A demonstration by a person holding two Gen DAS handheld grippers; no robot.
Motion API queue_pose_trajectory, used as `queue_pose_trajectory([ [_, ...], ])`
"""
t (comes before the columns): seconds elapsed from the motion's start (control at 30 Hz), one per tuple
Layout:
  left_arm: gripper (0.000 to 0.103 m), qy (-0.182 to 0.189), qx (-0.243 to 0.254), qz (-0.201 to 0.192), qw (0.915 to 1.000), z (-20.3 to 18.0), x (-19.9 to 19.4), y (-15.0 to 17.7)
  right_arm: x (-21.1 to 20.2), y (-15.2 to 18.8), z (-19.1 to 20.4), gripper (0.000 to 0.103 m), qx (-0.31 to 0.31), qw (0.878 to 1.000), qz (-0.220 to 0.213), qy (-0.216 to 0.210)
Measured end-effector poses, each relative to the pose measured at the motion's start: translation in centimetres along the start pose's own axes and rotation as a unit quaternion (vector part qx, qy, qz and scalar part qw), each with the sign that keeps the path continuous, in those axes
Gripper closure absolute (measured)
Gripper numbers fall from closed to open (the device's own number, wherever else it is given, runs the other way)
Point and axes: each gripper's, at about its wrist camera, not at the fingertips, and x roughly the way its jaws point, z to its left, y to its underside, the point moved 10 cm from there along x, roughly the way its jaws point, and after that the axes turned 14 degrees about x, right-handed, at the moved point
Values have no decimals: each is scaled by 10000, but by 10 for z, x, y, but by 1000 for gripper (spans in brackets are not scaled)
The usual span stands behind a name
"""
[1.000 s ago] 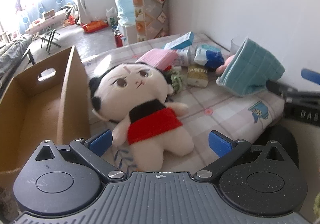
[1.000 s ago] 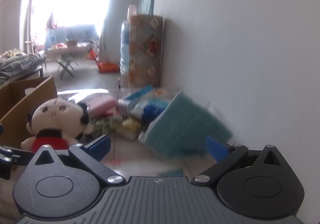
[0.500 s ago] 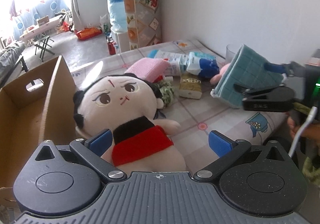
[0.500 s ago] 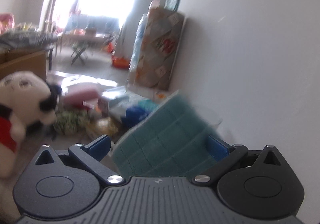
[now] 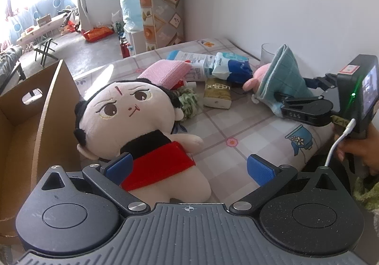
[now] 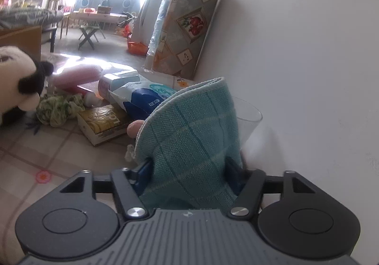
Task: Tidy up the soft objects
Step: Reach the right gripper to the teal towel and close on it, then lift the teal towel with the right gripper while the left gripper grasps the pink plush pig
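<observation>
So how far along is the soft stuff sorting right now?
Barely started: the cardboard box looks empty where visible. In hand: the right gripper is closing on the teal cloth. Left: the plush doll under the open left gripper, and the pink cloth.

Pink toy (image 6: 135, 128) — mostly hidden (behind teal cloth (image 6: 191, 144)).
</observation>
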Motion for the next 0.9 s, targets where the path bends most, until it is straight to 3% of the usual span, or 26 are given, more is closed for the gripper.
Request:
queue_pose_trajectory([
  [0.2, 0, 76, -121, -60, 9999, 4, -6, 5, -21, -8, -7, 68, 309, 9995, 14, -28],
  [0.3, 0, 104, -220, -115, 9996, 8, -10, 9, -35, -15, -10, 72, 567, 9983, -7, -126],
  [0.43, 0, 112, -339, -170, 9992, 15, -15, 15, -57, -34, -9, 76, 1228, 9897, -93, -725],
  [0.5, 0, 111, -404, -195, 9989, 19, -17, 17, -66, -43, -7, 77, 1608, 9804, -105, -1137],
  [0.57, 0, 111, -469, -216, 9986, 22, -19, 20, -73, -51, -5, 78, 2138, 9621, 20, -1691],
  [0.63, 0, 88, -523, -254, 9983, 27, -22, 22, -79, -57, 0, 78, 2649, 9368, 186, -2279],
  [0.73, 0, 59, -607, -325, 9976, 33, -26, 23, -85, -53, 6, 78, 3389, 8862, 557, -3110],
  [0.8, 0, 48, -631, -347, 9974, 36, -27, 23, -81, -40, 8, 78, 3747, 8611, 862, -3326],
  [0.83, 0, 41, -622, -368, 9974, 36, -26, 22, -76, -29, 7, 78, 3810, 8608, 991, -3227],
  [0.9, 0, 35, -536, -406, 9977, 35, -25, 17, -67, -12, 2, 78, 3645, 8848, 1043, -2711],
])
